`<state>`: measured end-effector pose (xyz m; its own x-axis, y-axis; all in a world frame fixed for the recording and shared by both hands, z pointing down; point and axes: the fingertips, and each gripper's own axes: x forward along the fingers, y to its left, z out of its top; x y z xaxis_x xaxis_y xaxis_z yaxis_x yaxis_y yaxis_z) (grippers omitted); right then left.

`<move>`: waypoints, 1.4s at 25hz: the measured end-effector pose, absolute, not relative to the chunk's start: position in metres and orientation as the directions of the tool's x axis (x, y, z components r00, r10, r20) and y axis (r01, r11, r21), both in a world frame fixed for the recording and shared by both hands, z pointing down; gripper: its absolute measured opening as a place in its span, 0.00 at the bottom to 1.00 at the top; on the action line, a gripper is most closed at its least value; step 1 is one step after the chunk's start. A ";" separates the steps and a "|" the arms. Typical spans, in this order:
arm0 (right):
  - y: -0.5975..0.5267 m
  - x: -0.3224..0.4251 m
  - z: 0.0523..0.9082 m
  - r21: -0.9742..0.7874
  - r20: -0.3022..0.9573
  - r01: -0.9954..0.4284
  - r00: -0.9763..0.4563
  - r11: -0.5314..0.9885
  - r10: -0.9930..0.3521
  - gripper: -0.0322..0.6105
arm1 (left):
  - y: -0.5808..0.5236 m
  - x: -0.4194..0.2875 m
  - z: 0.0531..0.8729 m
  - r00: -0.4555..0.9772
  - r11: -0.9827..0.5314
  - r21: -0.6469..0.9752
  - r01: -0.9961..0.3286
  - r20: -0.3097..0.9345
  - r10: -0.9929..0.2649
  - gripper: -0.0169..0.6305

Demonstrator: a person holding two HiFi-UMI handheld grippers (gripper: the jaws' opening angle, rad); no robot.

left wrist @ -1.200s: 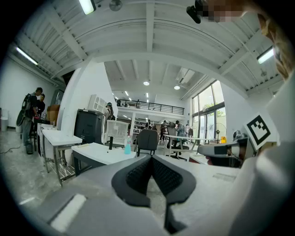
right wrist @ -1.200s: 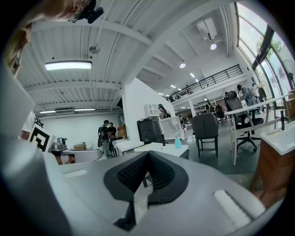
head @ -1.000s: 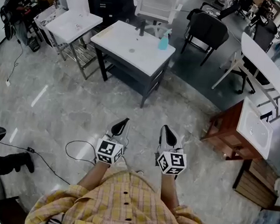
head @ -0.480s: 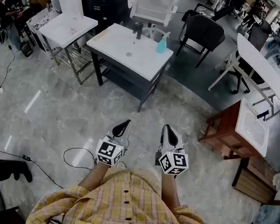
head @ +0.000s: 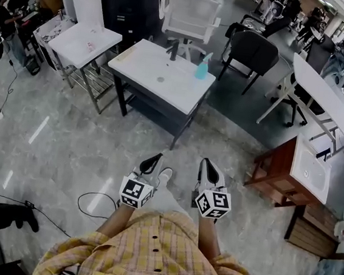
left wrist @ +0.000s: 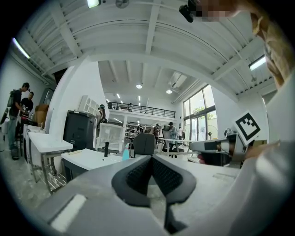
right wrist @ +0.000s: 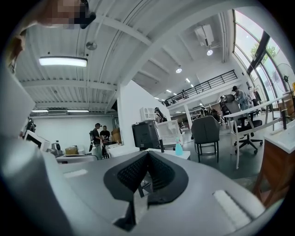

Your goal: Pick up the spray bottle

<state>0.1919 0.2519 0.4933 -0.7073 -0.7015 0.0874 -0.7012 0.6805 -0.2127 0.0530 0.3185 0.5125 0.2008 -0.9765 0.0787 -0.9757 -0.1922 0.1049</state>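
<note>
I can read no words, brands or numbers anywhere; the only signs are black-and-white square patterns on the cube (head: 135,193) of the left gripper (head: 152,161) and the cube (head: 212,203) of the right gripper (head: 208,168)

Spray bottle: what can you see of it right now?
The spray bottle looks like translucent blue plastic with a pale trigger head. It stands upright near the back right corner of the white basin top, right of the dark faucet. Only that top touches it; finer details are too small to read.
</note>
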 end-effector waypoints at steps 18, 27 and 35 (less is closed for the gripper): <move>0.047 0.089 0.516 -0.255 0.127 -0.716 -0.691 0.650 -0.712 0.05 | 0.120 -0.040 0.524 0.269 -0.261 0.077 -0.962 0.128 -0.954 0.02; -0.040 0.065 0.519 -0.251 0.138 -0.732 -0.674 0.633 -0.726 0.05 | 0.024 -0.061 0.527 0.307 -0.297 0.087 -0.951 0.135 -0.942 0.02; -0.099 0.052 0.521 -0.262 0.124 -0.737 -0.666 0.623 -0.736 0.05 | -0.038 -0.075 0.530 0.322 -0.315 0.073 -0.946 0.138 -0.937 0.02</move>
